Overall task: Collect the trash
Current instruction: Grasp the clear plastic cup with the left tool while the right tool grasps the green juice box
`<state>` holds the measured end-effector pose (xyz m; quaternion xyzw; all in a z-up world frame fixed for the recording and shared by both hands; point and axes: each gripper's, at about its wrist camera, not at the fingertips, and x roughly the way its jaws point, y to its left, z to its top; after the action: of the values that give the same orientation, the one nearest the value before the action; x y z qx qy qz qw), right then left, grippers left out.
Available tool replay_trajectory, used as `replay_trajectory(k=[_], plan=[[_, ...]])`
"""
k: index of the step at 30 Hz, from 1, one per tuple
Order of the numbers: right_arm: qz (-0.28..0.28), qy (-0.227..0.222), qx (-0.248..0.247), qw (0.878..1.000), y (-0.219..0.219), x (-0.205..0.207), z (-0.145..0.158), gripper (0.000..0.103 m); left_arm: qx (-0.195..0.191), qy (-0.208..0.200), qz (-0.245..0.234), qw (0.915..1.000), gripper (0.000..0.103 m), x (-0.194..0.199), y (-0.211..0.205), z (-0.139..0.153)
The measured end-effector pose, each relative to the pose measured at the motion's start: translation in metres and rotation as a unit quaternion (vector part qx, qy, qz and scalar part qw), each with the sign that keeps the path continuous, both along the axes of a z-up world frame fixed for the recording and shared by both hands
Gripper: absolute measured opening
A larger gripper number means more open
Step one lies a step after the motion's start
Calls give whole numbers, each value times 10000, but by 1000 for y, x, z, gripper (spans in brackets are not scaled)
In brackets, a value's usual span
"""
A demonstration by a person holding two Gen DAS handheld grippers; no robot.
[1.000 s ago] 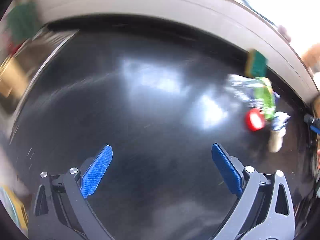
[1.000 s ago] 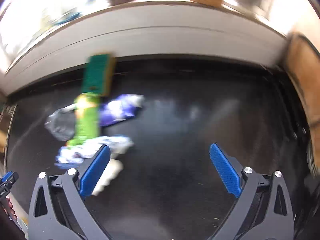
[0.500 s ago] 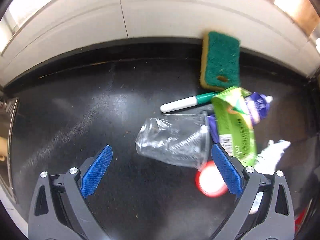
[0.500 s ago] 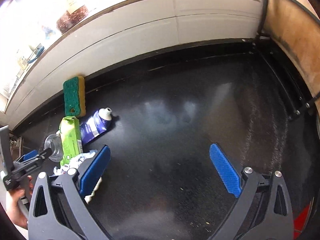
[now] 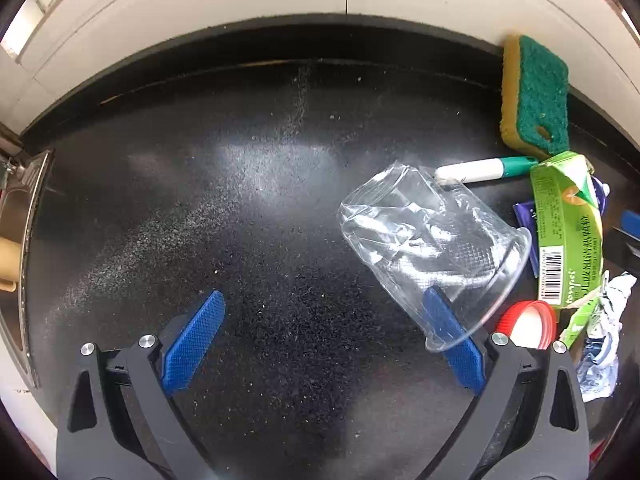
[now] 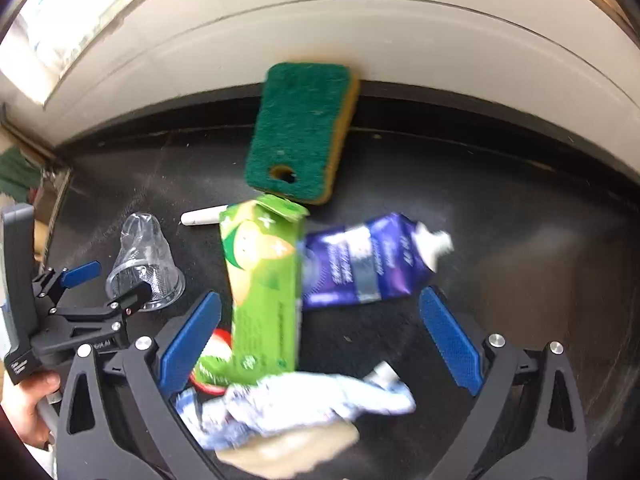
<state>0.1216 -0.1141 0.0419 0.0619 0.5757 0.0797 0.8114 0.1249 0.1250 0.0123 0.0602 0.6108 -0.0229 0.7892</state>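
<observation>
Trash (image 6: 264, 296): one cup (image 5: 436, 240), one carton, one tube.

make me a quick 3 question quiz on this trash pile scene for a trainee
1. True or false: the clear plastic cup stands upright on the black counter.
2. Which lies on the purple tube? A) sponge B) green carton C) red lid
3. Fill in: the left gripper and the right gripper both have their jaws ____.

Key:
1. False: it lies on its side, with its rim around one finger's tip.
2. B: the green carton overlaps the tube's end.
3. open
</observation>
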Motion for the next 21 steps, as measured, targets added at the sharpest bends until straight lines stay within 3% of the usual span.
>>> replay_trajectory(k=[8,11,15,19,20,21], plan=[[261,465,-518,9972,31,17,-29,98,-312,119,152,9993,97,10,13,-14],[376,404,-1001,9934,40,15,-36,98,-307,12,218,9993,97,8,14,-15],[122,149,-748,9970,32,3,-36,98,-255,-141,193,9994,98,1,8,-15],[110,235,-631,9977,24,-4,-37,96,-336,-86,229,9991,97,1,7,-14],[124,136,-582,9981,23,-7,-33,81,-347,-136,255,9990,89,-1,6,-12],[169,49,-513,9985,20,-9,-29,68,-297,-255,182,9991,63,-3,5,-7]])
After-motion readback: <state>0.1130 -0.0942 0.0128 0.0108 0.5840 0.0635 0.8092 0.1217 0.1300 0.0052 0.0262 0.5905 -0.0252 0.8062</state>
